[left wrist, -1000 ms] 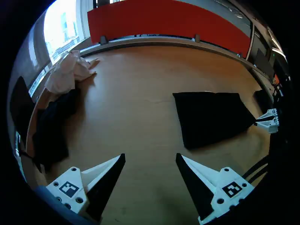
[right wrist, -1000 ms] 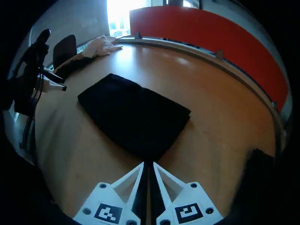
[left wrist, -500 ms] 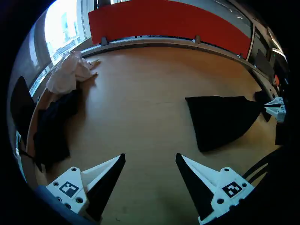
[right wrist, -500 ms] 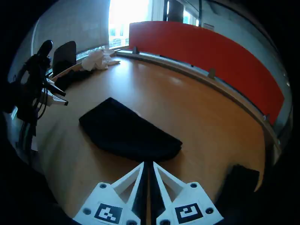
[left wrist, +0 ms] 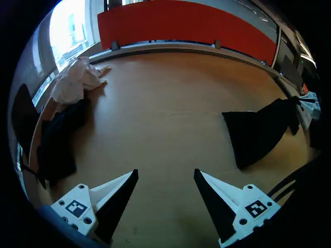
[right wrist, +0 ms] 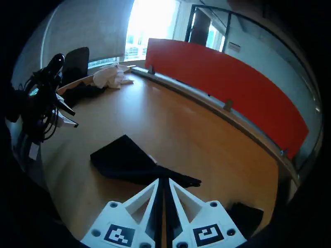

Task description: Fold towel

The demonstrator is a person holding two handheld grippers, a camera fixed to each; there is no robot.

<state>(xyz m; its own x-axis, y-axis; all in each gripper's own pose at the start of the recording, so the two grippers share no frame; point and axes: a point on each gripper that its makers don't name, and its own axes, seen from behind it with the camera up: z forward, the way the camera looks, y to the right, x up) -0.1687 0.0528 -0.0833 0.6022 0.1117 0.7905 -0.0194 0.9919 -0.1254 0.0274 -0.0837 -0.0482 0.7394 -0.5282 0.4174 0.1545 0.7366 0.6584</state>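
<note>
The black towel (left wrist: 256, 132) lies on the wooden table (left wrist: 165, 103), its far right corner pulled up off the surface. In the right gripper view the towel (right wrist: 124, 161) runs from the table up to my right gripper (right wrist: 164, 180), which is shut on its near corner. That same right gripper (left wrist: 309, 108) appears at the far right edge of the left gripper view, holding the raised corner. My left gripper (left wrist: 165, 171) hovers open over bare wood, well to the left of the towel, with nothing between its fingers. It also shows at the left in the right gripper view (right wrist: 68, 118).
A crumpled white cloth (left wrist: 74, 78) and a dark cloth heap (left wrist: 58, 140) sit along the table's left edge. A red divider panel (left wrist: 186, 20) runs along the far side. A dark chair (right wrist: 76, 62) stands behind the table, and another dark item (right wrist: 246, 215) lies near the right gripper.
The right gripper has risen and pulled back with the towel's corner, dragging the towel away from the left gripper and lifting its edge. The left gripper has stayed open and still.
</note>
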